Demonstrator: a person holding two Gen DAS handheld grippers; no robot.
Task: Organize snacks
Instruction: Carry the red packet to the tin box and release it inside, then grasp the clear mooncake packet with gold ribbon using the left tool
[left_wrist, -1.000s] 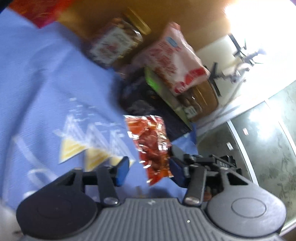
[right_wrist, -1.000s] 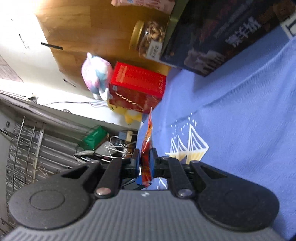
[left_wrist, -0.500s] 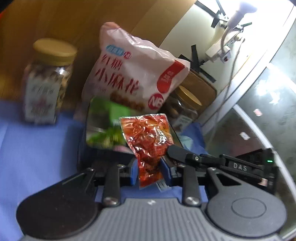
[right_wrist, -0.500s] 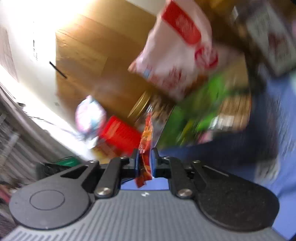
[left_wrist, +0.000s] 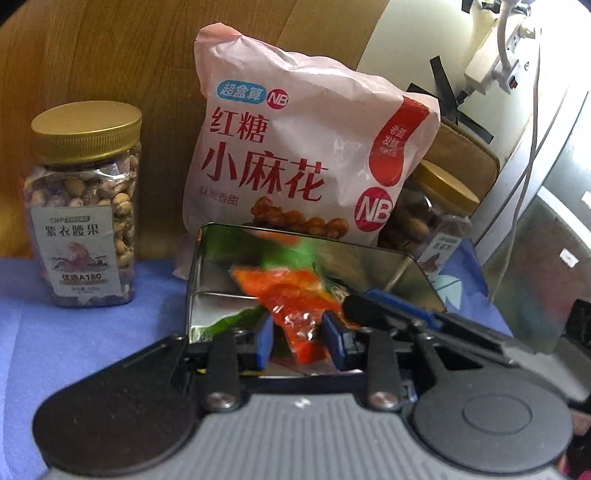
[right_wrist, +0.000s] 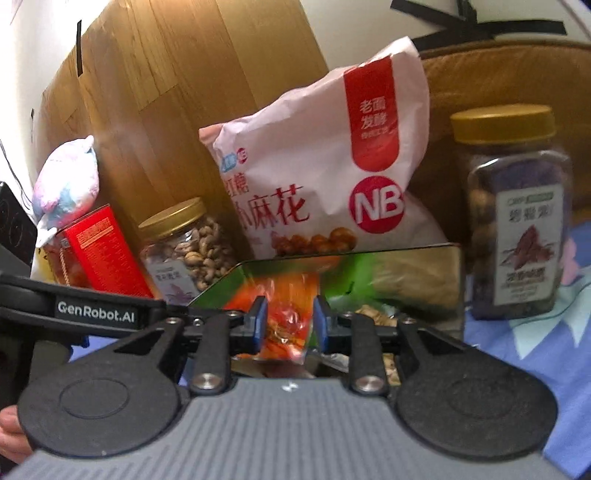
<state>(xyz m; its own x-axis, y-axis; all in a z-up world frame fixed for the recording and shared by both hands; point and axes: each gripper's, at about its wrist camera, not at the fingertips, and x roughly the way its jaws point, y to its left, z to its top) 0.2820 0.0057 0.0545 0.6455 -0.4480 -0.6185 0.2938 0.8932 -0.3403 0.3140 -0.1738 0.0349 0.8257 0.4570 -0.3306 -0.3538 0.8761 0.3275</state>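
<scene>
A: Item one, red snack packet (left_wrist: 301, 325)?
B: Lies over the open metal tin (left_wrist: 201, 266), between the fingers of both grippers. In the left wrist view it sits blurred at 6 o'clock of the tin.

A: Left gripper (left_wrist: 301, 341)?
B: Fingers parted, a gap either side of the packet; nothing clamped.

A: Right gripper (right_wrist: 288, 323)?
B: Fingers likewise apart, blue pads (right_wrist: 260, 319) flanking the packet; whether they touch it I cannot tell.

A: Tin contents?
B: Green wrappers and pale snacks, partly mirrored in the shiny walls.

A: Surroundings?
B: Pink snack bag (left_wrist: 303, 158) upright at 12 o'clock behind the tin. Nut jar (left_wrist: 83, 206) with gold lid at 10 o'clock. Second jar (right_wrist: 517, 221) at 2 o'clock. Red box (right_wrist: 99, 251) and plush toy (right_wrist: 66, 184) far at 9 o'clock in the right wrist view. All on a blue cloth (left_wrist: 74, 332) over the tabletop
</scene>
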